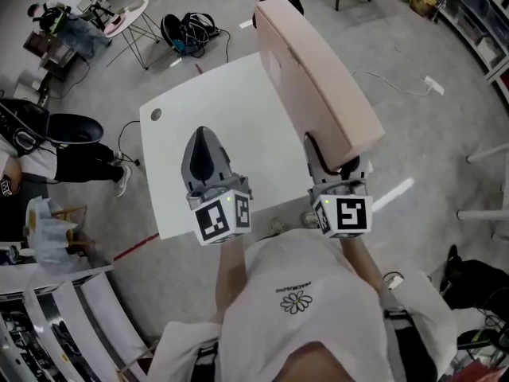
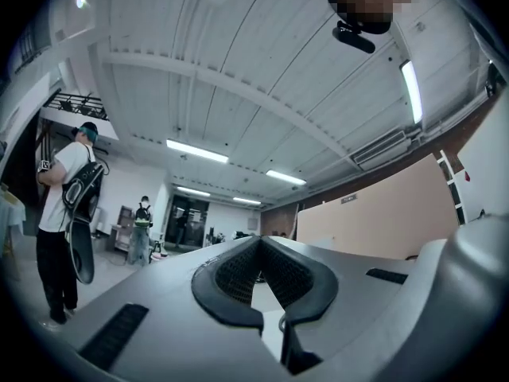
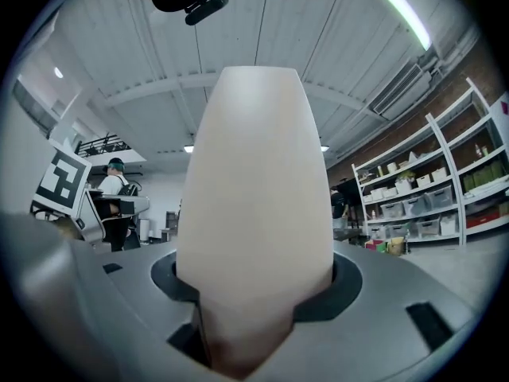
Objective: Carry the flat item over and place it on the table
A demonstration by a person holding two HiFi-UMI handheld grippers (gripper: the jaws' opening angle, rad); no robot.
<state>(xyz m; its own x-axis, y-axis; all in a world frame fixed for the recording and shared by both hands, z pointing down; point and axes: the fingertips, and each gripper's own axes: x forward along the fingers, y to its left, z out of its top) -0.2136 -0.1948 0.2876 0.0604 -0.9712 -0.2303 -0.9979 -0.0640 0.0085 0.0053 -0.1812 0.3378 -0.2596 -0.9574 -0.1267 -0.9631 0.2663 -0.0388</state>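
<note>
The flat item is a pale pink-beige panel (image 1: pixel 318 86) with rounded ends. It is held up edge-on and slanting over the right side of the white table (image 1: pixel 238 110). My right gripper (image 1: pixel 334 164) is shut on its lower end. In the right gripper view the panel (image 3: pixel 254 181) rises straight out from between the jaws of the right gripper (image 3: pixel 253 293) and hides most of the ceiling. My left gripper (image 1: pixel 205 146) points upward over the table's near half. Its jaws are shut and hold nothing. In the left gripper view the left gripper (image 2: pixel 261 249) stands left of the panel (image 2: pixel 374 213).
The table has a small round hole (image 1: pixel 156 114) near its far left corner. A wire-legged stand (image 1: pixel 131 18) and a cable bundle (image 1: pixel 189 30) lie beyond it. A person (image 2: pixel 67 213) stands at the left, and storage shelves (image 3: pixel 445 189) line the right wall.
</note>
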